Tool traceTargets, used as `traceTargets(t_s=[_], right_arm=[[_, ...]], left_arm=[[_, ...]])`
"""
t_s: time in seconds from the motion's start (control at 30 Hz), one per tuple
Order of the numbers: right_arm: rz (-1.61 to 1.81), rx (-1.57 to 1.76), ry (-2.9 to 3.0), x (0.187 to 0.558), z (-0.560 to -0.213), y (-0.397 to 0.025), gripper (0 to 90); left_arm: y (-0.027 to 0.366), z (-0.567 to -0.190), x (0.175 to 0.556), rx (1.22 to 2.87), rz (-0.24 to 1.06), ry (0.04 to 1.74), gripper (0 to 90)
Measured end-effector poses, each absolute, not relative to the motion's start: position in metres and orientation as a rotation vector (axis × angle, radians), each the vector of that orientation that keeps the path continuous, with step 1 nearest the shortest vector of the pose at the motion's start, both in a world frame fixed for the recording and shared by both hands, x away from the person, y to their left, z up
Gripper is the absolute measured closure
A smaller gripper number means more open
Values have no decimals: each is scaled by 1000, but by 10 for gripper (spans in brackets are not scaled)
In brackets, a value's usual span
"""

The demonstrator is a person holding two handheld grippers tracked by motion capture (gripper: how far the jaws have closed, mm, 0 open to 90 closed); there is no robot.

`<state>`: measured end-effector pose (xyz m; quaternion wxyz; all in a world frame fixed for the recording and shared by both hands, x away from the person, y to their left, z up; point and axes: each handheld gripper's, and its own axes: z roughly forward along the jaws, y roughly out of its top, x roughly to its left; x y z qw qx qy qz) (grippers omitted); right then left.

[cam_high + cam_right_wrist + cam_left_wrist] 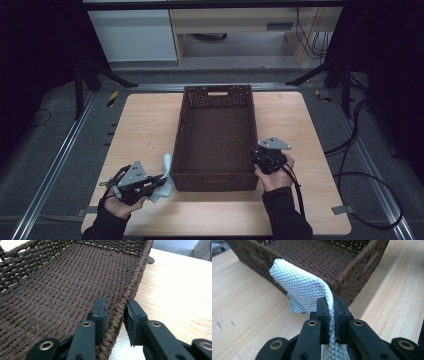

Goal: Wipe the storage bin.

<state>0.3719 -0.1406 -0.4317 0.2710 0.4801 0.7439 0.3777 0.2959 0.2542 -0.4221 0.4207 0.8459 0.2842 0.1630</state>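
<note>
A white, diamond-textured cloth (299,282) is pinched in my left gripper (331,302), which is shut on it; its free end curls up toward the brown woven basket (352,272). In the high view the cloth (168,162) and left gripper (162,179) sit just outside the basket's front left corner. My right gripper (116,305) straddles the basket's right rim (135,275), one jaw inside and one outside, closed against the wall. In the high view this right gripper (255,153) is near the front right corner of the basket (218,95), which holds nothing.
The basket stands lengthwise in the middle of a light wooden table (145,125). Bare tabletop lies on both sides of it. Black cables (370,175) trail on the floor to the right, and stand legs (100,75) rise beyond the table's far corners.
</note>
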Motion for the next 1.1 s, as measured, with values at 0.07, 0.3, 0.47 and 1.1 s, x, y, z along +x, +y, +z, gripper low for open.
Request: traceTargets(t_s=[0.07, 0.3, 0.47, 1.1], right_arm=[[1020, 1295, 2002, 371, -432, -140, 713], [1123, 1279, 2056, 367, -429, -145, 546], [1204, 1210, 1984, 363, -418, -157, 438], [1096, 1319, 1873, 369, -432, -214, 360]], left_arm=[[255, -428, 296, 2138, 394, 727, 840], [256, -450, 302, 2187, 339, 790, 840], [250, -465, 304, 2264, 308, 802, 840], [255, -443, 295, 2158, 350, 768, 840]])
